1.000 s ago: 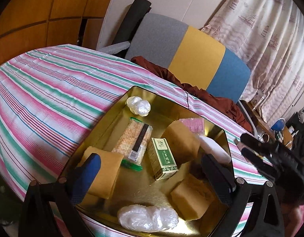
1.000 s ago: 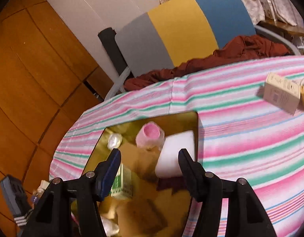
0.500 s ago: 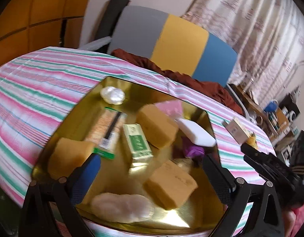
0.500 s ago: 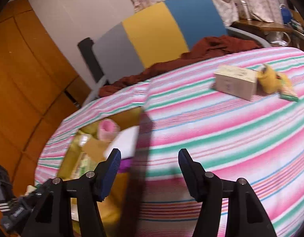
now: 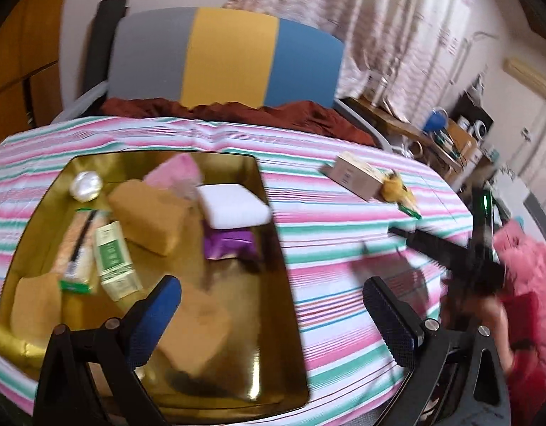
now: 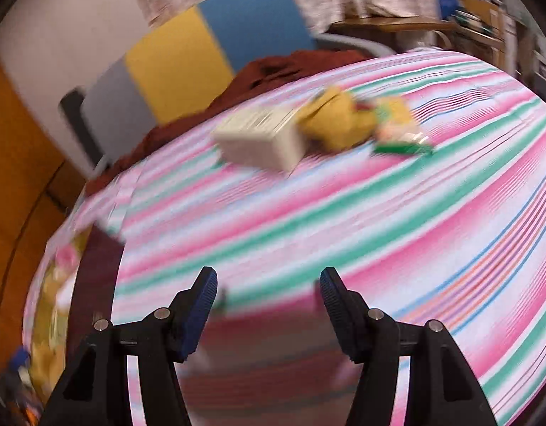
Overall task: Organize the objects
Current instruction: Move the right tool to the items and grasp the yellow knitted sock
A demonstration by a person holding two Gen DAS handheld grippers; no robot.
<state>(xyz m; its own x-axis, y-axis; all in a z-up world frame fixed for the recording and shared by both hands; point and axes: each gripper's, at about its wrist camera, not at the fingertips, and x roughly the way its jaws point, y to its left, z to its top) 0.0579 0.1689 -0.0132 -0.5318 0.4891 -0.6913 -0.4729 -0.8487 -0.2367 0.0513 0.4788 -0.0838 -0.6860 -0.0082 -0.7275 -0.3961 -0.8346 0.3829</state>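
At ten o'clock on the striped tablecloth (image 5: 336, 248) we see our gold tray (image 5: 269, 365) crowded with packets; the cream box (image 6: 262, 140) and yellow bag (image 6: 338, 120) lie touching at twelve o'clock ahead of our right gripper (image 6: 267, 301). Both it and our left gripper (image 5: 273, 314) hang released, holding nothing.

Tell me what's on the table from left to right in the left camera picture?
Gold tray → cream box → yellow pouch → green packet.
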